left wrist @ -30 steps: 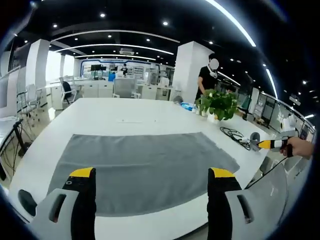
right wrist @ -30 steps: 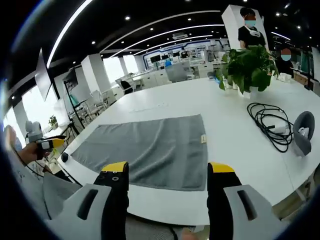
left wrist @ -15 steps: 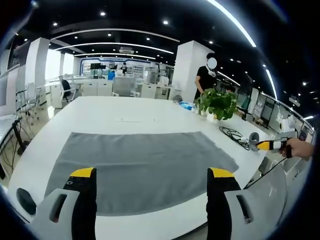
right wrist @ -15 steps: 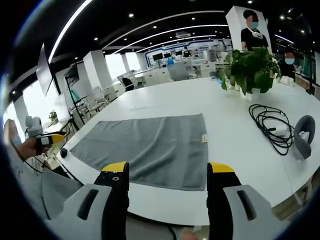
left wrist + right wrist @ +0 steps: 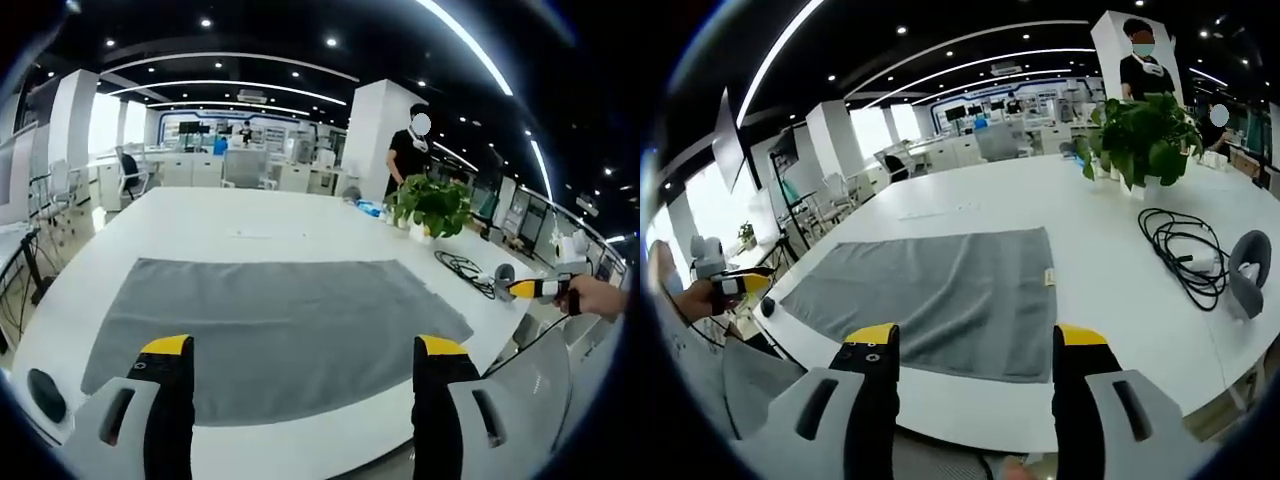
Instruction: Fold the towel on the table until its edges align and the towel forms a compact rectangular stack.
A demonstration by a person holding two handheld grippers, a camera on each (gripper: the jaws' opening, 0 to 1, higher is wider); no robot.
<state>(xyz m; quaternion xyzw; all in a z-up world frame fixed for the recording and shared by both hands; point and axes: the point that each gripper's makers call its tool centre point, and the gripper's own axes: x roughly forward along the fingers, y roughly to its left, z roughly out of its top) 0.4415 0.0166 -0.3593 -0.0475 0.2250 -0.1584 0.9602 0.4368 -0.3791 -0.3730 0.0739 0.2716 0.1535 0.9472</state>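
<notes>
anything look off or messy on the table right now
Nothing stands out. The grey towel lies flat and unfolded on the white table; the black cable sits loosely coiled beside it, apart from the towel.

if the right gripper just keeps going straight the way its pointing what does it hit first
Most likely the grey towel, lying flat on the white table. The right gripper is open and aims over the near table edge at the towel's near hem; depth is hard to judge.

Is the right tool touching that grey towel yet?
Apart. In the right gripper view, the right tool hangs open, its yellow tips short of the grey towel, with a strip of white table showing past the towel's near edge.
</notes>
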